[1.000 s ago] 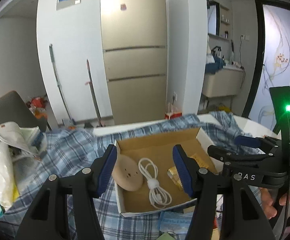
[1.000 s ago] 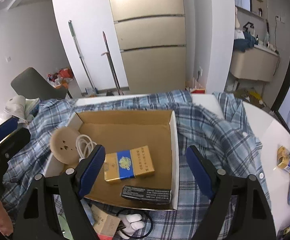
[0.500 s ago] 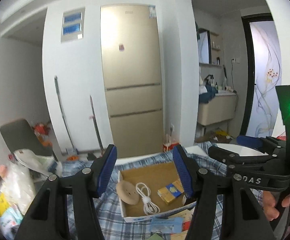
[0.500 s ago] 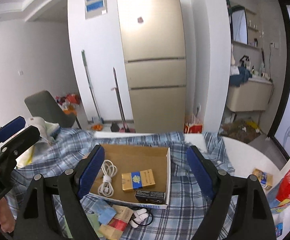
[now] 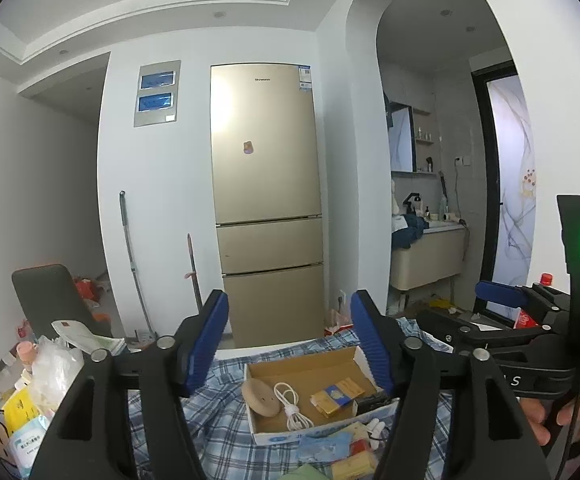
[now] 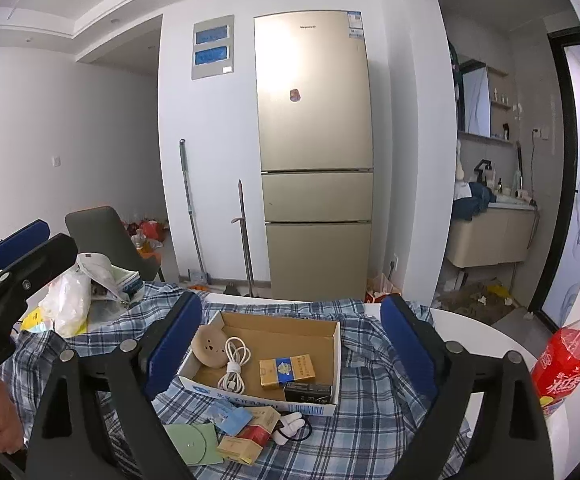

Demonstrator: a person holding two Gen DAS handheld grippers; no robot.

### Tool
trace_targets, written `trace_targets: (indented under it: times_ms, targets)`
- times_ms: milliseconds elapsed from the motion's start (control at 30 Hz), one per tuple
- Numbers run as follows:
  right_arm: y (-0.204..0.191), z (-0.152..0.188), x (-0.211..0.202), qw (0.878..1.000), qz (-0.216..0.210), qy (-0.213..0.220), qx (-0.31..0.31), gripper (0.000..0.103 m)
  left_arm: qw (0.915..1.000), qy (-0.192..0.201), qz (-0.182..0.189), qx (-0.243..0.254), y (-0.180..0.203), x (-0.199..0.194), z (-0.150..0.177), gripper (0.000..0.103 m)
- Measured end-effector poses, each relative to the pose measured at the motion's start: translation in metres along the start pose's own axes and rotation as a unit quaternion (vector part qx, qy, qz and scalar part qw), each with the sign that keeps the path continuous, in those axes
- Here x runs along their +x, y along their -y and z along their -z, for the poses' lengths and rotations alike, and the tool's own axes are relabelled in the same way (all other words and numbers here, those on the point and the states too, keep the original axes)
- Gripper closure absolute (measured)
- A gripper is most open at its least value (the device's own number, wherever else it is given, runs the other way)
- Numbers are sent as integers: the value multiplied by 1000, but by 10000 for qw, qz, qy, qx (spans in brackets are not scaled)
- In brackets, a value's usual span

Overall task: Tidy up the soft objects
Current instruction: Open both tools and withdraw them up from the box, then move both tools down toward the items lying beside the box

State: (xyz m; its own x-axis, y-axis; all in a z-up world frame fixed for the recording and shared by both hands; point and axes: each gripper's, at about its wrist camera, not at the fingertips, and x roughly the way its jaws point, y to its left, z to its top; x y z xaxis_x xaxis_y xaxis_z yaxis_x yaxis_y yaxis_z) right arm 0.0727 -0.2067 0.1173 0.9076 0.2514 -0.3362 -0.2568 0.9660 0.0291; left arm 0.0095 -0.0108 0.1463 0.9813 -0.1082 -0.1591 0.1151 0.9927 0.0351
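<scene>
An open cardboard box sits on a blue plaid cloth on the table. In it lie a round tan plush face, a white coiled cable, a gold and blue pack and a black pack. The box also shows in the left wrist view, with the plush. My right gripper is open and empty, raised well back from the box. My left gripper is open and empty, also raised and back.
Loose small packs, a green disc and a hair tie lie on the cloth in front of the box. A red soda bottle stands at the right table edge. Plastic bags and papers pile at left. A fridge stands behind.
Both grippers have pulled up and back from the box, so it looks smaller and lower in both views. Both stay open and empty. The box contents have not moved.
</scene>
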Motion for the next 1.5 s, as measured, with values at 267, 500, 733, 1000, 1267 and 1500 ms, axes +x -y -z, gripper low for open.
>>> trace_targets:
  times_ms: [267,500,733,1000,1267,1500]
  targets:
    - [0,32,2,9999,-49,84,79,0,9994,221,-176,180,-8,-14,39,12]
    - [4,66,9,9996,-5,5,284,0,9998,14,-183,62,-24,-7,82,0]
    - [5,99,23,9997,136,-38,187,0,9992,-154,-324,-157,-35,5,133,0]
    - [3,119,39,9988,367,-307,-135,0,9971,-733,-184,-32,-31,27,156,0]
    - [0,122,41,9984,371,-360,-232,0,9949,-997,-54,-107,-32,32,158,0]
    - [-2,123,44,9980,375,-433,-270,0,9822,-1851,330,25,-29,52,162,0]
